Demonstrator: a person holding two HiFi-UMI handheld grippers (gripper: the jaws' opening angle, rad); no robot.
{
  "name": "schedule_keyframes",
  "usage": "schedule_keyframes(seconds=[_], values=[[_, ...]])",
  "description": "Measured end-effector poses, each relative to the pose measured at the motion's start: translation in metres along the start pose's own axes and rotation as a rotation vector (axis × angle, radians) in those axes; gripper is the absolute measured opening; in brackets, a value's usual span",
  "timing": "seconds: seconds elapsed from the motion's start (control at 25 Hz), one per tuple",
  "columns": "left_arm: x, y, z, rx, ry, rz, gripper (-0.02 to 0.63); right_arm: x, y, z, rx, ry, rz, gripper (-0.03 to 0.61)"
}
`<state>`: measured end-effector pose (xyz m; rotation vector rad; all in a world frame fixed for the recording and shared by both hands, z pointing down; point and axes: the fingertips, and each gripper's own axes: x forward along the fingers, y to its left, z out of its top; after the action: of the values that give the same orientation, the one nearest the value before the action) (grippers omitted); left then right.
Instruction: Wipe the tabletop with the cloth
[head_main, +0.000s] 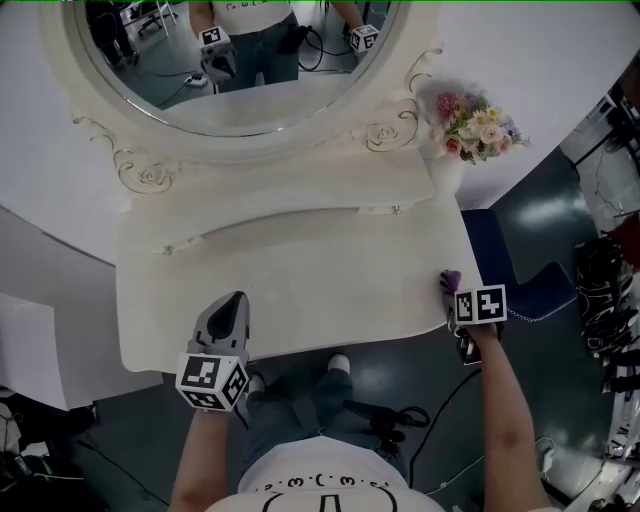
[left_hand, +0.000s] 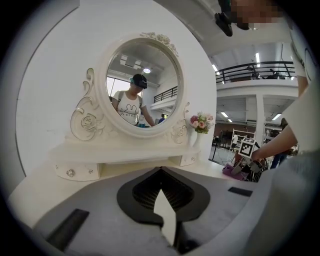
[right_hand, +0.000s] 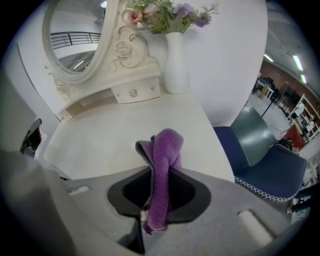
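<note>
right gripper view: right gripper (right_hand: 161, 172) clenched on folded purple fleece cloth (right_hand: 167, 145) over cream tabletop (right_hand: 110, 135); left gripper (left_hand: 160, 172) closed, empty.

The table (head_main: 300, 270) fills the middle of the head view, taken here as the dial. A shelf (head_main: 290, 190) runs along its back edge, and the mirror (head_main: 240, 60) stands on it at 12 o'clock. The vase (right_hand: 176, 62) stands on the table at 2 o'clock, just beside the shelf's right end, with flowers (head_main: 475, 128) in it. The left gripper (head_main: 237, 298) is over the front edge at 7 o'clock, pointing to 12. The right gripper (head_main: 455, 295) is at 4 o'clock by the table's right rim, with the cloth (head_main: 450, 280) between its jaws. The two grippers are well apart. A chair (head_main: 515, 275) stands off the table at 3 o'clock, just beyond the right gripper.
</note>
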<state>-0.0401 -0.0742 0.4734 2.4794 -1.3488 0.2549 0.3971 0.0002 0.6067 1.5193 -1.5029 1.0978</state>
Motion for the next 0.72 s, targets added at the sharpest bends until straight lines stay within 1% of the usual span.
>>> schedule_keyframes(seconds=[0.2, 0.44, 0.72], values=[[-0.011, 0.014, 0.004, -0.002, 0.000, -0.021, -0.002, 0.001, 0.035, -0.003, -0.006, 0.005, 0.011, 0.069], [-0.027, 0.038, 0.010, -0.001, -0.010, -0.024, -0.002, 0.003, 0.073, -0.006, 0.010, 0.000, 0.032, 0.069], [-0.045, 0.059, 0.007, -0.015, -0.007, -0.035, -0.002, 0.004, 0.120, -0.009, 0.029, -0.003, 0.067, 0.069]])
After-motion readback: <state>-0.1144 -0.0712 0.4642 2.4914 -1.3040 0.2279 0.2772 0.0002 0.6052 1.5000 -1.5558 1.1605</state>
